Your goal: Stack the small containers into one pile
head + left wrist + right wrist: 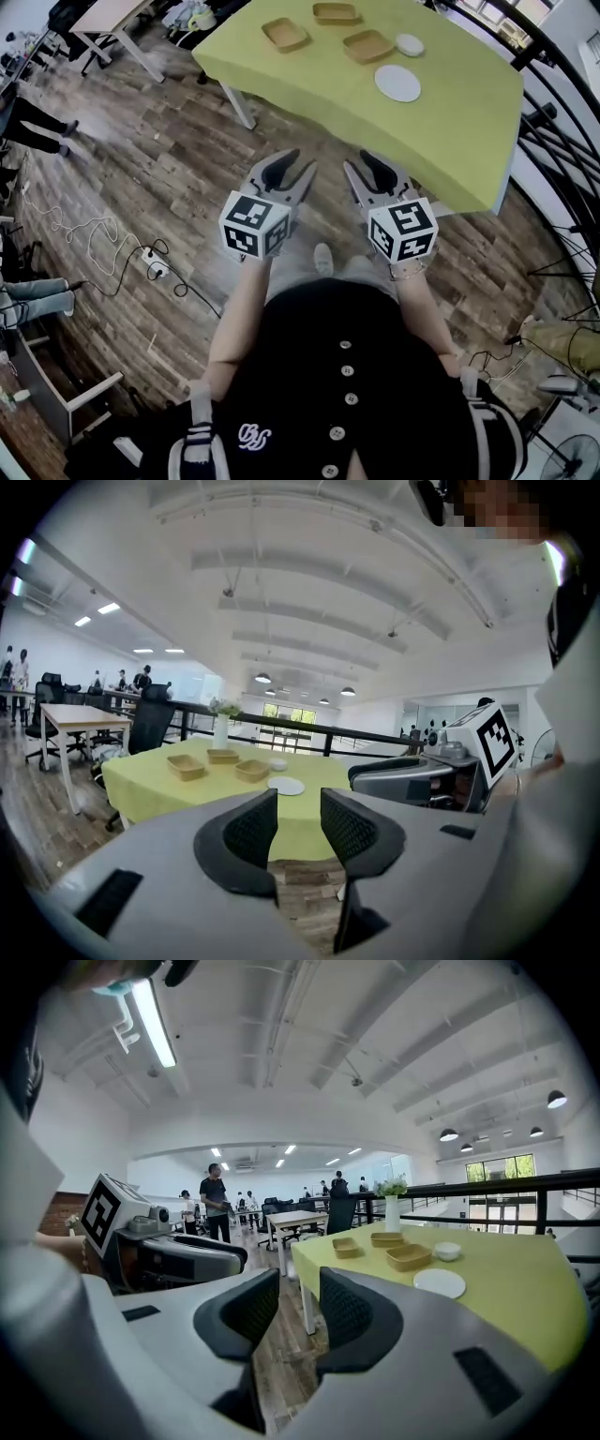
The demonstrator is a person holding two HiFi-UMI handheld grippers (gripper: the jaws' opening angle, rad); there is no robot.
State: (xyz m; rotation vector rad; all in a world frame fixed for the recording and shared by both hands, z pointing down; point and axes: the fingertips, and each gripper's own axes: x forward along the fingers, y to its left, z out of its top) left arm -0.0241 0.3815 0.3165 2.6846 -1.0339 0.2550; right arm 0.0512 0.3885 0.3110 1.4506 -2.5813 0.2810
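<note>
I hold my forearms forward at waist height, side by side, both tongs tipped slightly downward. The left gripper (pixel 300 165) and right gripper (pixel 358 163) each have their jaws apart with nothing between them, over the wooden floor (pixel 141 141) short of the green-clothed table (pixel 450 131). The three tan containers (pixel 285 34) lie apart on it, near a small white bowl (pixel 410 44) and a white plate (pixel 398 82).

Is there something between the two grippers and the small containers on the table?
Nothing blocks them. The left gripper and right gripper are open and empty over the floor; the containers lie apart on the table. Only a flat white plate lies near the right gripper's path.
</note>
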